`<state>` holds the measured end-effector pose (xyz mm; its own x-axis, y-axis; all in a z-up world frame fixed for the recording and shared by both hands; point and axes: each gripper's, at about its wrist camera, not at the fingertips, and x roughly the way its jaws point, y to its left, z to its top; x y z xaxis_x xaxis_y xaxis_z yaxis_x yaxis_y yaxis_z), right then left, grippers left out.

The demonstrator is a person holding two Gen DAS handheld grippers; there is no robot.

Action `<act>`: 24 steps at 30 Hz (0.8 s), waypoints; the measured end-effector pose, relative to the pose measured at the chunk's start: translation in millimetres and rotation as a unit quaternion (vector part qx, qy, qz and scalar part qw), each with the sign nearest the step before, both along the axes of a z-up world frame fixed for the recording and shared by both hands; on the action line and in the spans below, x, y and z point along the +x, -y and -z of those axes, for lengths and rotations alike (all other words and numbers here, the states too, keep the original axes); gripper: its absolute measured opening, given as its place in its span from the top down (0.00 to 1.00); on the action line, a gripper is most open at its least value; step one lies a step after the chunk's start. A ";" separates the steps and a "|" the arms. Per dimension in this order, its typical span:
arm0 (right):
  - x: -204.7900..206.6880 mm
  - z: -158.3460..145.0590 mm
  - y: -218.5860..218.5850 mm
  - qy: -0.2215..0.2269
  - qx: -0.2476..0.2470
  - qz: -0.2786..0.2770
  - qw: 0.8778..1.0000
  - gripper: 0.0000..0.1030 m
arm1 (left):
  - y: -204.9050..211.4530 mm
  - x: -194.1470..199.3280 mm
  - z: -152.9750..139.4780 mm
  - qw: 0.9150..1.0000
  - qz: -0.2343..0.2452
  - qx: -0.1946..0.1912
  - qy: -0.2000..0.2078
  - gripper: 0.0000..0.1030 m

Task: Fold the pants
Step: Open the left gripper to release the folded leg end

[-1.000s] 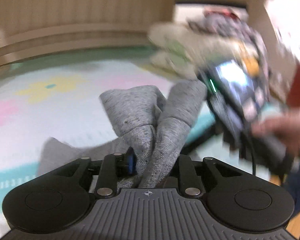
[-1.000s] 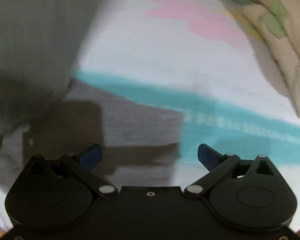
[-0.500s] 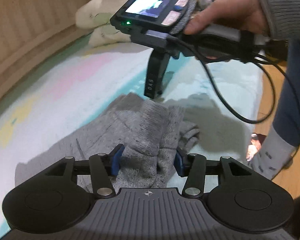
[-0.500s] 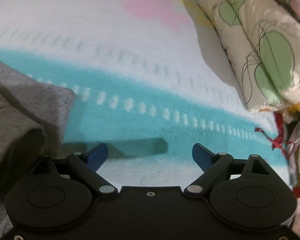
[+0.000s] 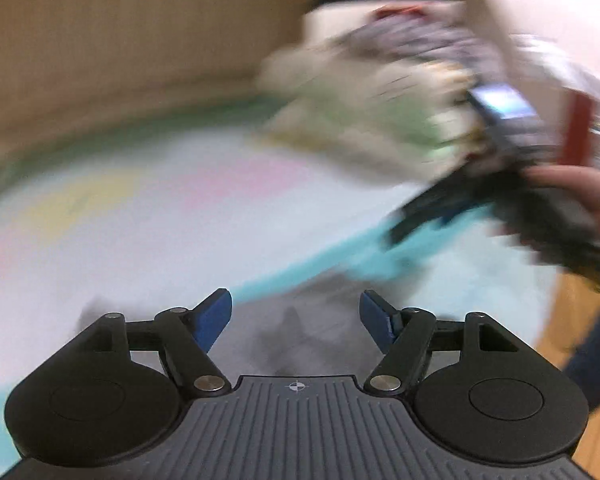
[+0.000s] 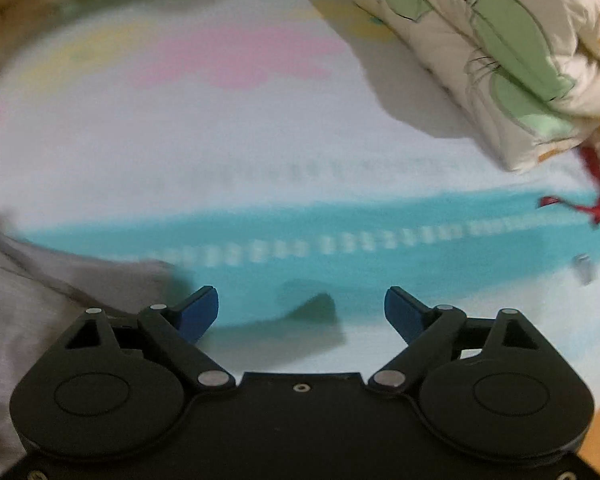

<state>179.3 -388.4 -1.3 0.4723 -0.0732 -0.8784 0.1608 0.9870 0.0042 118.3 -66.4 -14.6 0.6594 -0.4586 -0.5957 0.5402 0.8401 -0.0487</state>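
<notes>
Both tools are empty-handed here: the left gripper (image 5: 295, 312) hovers with its blue fingers (image 5: 213, 316) spread wide, nothing between them, and the grey pants (image 5: 300, 328) lie just beneath and ahead of it on the pastel blanket (image 5: 147, 232) covering the bed. The right gripper (image 6: 302, 308) is likewise spread apart over the teal stripe (image 6: 380, 236), with the pants (image 6: 27, 292) bunched off to its left, apart from its fingers. The left view is badly smeared by motion, so the lie of the cloth is hard to read; it looks heaped rather than flat. To my eye the fold is either just laid or about to be redone. Done well, the next grasp would take an edge or corner, not the middle of the heap, with both tools pinching matching points so the layers land square. A folded quilt (image 6: 500, 52) sits well clear at the far right.
</notes>
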 end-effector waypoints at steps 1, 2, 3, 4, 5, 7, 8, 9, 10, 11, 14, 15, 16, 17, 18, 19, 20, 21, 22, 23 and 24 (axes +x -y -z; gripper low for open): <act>-2.6 -3.2 -1.4 0.007 0.026 -0.007 1.000 0.12 | -6.3 10.0 7.5 0.999 -0.028 0.004 -0.033 0.33; -5.2 -6.4 -4.5 0.012 0.047 -0.015 0.999 0.12 | -12.6 20.0 13.9 0.996 -0.048 0.009 -0.069 0.33; -7.8 -9.2 -8.0 0.017 0.066 -0.025 0.997 0.12 | -17.6 29.4 26.4 0.991 -0.061 0.020 -0.114 0.33; -10.4 -11.7 -12.6 0.024 0.083 -0.038 0.996 0.12 | -20.6 36.2 36.6 0.985 -0.069 0.036 -0.153 0.33; -13.1 -14.0 -18.4 0.032 0.095 -0.055 0.994 0.12 | -23.4 40.0 48.6 0.979 -0.076 0.041 -0.183 0.33; -17.2 -16.8 -31.3 0.048 0.104 -0.086 0.990 0.12 | -27.9 38.5 53.0 0.981 -0.079 0.018 -0.175 0.31; -20.3 -17.7 -40.5 0.058 0.102 -0.101 0.988 0.12 | -26.3 39.5 52.4 0.981 -0.078 0.021 -0.176 0.31; -21.7 -17.2 -47.2 0.065 0.099 -0.111 0.987 0.12 | -27.3 38.9 51.7 0.981 -0.075 0.023 -0.176 0.31; -21.7 -14.7 -54.0 0.069 0.092 -0.121 0.986 0.12 | -29.9 37.7 51.9 0.982 -0.073 0.023 -0.175 0.31; -20.5 -11.6 -56.9 0.070 0.088 -0.128 0.985 0.12 | -28.9 37.7 50.8 0.982 -0.074 0.021 -0.175 0.31; -14.8 1.7 -69.3 0.058 0.091 -0.145 0.984 0.12 | -25.2 40.4 50.0 0.983 -0.070 0.019 -0.171 0.31; -11.5 6.0 -73.6 0.048 0.091 -0.148 0.984 0.12 | -21.6 42.4 51.9 0.983 -0.069 0.019 -0.171 0.31; -8.4 11.0 -77.2 0.038 0.092 -0.152 0.983 0.12 | -25.3 40.2 51.5 0.983 -0.068 0.018 -0.171 0.31; -5.6 16.9 -79.6 0.030 0.091 -0.157 0.983 0.12 | -24.6 40.9 52.5 0.983 -0.067 0.018 -0.171 0.31; -3.2 22.6 -81.1 0.024 0.088 -0.157 0.983 0.12 | -32.7 36.0 50.8 0.983 -0.065 0.017 -0.170 0.31; -3.5 26.2 -81.7 0.022 0.085 -0.154 0.984 0.11 | -32.6 35.9 49.6 0.983 -0.064 0.018 -0.171 0.31; -3.8 28.6 -81.6 0.019 0.088 -0.151 0.984 0.11 | -32.3 35.7 48.3 0.983 -0.064 0.018 -0.171 0.31; -3.8 29.7 -79.8 0.014 0.097 -0.148 0.984 0.11 | -32.2 36.1 48.0 0.983 -0.063 0.017 -0.172 0.31; -4.6 30.3 -77.1 0.008 0.112 -0.144 0.983 0.11 | -32.5 36.6 48.1 0.983 -0.063 0.016 -0.173 0.31; -7.3 30.7 -73.4 0.000 0.132 -0.139 0.981 0.11 | -32.7 37.3 48.1 0.983 -0.063 0.016 -0.173 0.31; -10.1 30.1 -70.1 -0.006 0.151 -0.137 0.979 0.11 | -32.6 37.9 48.1 0.983 -0.063 0.016 -0.173 0.31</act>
<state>169.2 -318.2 -31.4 0.4271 0.3192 -0.8460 -0.1083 0.9469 0.3026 156.2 -33.8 -62.7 0.4647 -0.3646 -0.8069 0.3877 0.9031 -0.1847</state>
